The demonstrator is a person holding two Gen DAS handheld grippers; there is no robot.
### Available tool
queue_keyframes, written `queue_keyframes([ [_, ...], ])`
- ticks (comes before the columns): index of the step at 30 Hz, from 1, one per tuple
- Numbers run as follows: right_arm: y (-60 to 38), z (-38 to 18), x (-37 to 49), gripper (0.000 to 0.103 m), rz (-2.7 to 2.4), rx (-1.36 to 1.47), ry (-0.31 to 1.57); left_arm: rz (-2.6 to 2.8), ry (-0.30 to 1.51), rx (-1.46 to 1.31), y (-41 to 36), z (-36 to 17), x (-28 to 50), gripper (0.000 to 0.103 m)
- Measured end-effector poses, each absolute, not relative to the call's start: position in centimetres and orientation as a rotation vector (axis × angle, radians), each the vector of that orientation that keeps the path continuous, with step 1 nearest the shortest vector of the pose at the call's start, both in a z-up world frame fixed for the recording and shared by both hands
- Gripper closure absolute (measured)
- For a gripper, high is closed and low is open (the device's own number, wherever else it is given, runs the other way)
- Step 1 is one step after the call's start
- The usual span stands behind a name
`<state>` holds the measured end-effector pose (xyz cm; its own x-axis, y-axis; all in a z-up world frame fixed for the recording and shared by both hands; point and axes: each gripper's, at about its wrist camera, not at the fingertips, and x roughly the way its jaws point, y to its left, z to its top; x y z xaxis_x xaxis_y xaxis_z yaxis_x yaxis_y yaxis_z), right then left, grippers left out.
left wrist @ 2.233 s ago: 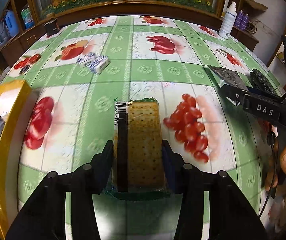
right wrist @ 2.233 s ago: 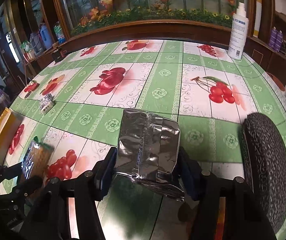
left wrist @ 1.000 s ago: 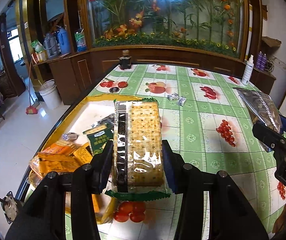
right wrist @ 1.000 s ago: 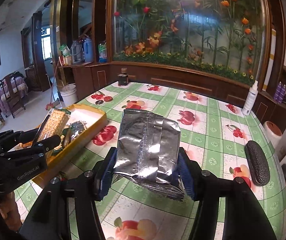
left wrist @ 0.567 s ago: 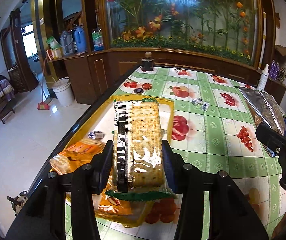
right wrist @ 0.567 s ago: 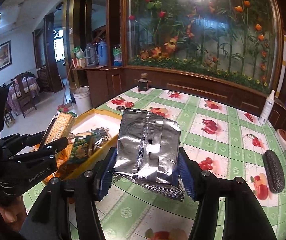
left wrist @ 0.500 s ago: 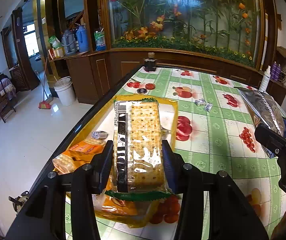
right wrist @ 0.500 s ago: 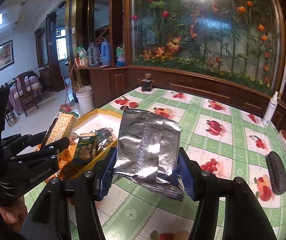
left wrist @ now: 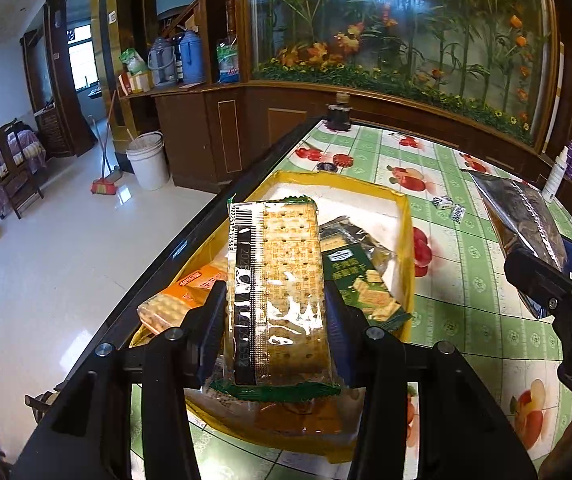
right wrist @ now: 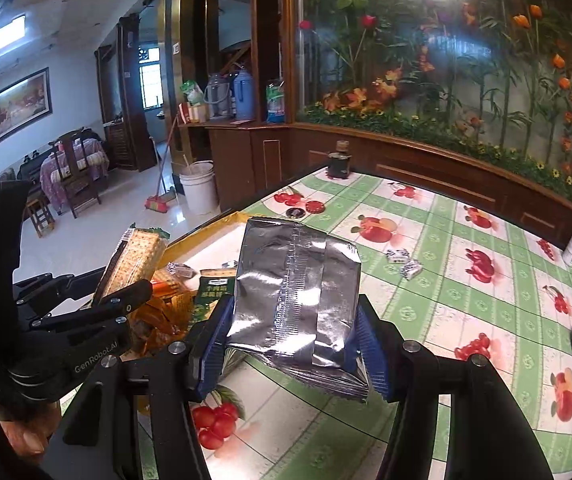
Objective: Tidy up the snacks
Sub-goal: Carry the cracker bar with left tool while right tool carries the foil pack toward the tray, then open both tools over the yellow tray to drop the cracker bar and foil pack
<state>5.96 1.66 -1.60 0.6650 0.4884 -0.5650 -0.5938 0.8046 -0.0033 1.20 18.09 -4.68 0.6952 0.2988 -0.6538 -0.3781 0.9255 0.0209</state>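
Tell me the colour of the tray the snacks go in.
Yellow; the shallow rectangular snack tray shows best in the left wrist view.

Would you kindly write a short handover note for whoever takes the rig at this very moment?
Left claw: shut on the cracker pack, held above the yellow tray.
Right claw: shut on the silver foil bag, over the tablecloth beside the tray, not yet above it.
Tray: at the table's edge, already holding an orange packet and a green cracker packet.
Done: both snacks lifted off the table.
Left: set both into the tray, then probably fetch the two small wrapped sweets lying loose on the table.
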Motion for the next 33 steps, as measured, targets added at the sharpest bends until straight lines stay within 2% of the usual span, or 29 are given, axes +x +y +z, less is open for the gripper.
queue_keyframes([
  [18,10.9,-6.5,14.6,0.043,0.746,-0.135,0.76,0.354,0.786,-0.196,21.5,-7.3,4.5,0.058],
  [28,13.0,-8.9,16.3,0.043,0.751,-0.128,0.808,0.352,0.808,-0.147,21.5,-7.5,5.0,0.057],
  [32,12.9,-8.8,16.5,0.04,0.759,-0.116,0.813,0.362,0.81,-0.145,21.5,-7.4,4.9,0.05],
  [33,12.8,-8.8,16.5,0.04,0.758,-0.114,0.812,0.365,0.809,-0.145,21.6,-7.4,4.8,0.044],
])
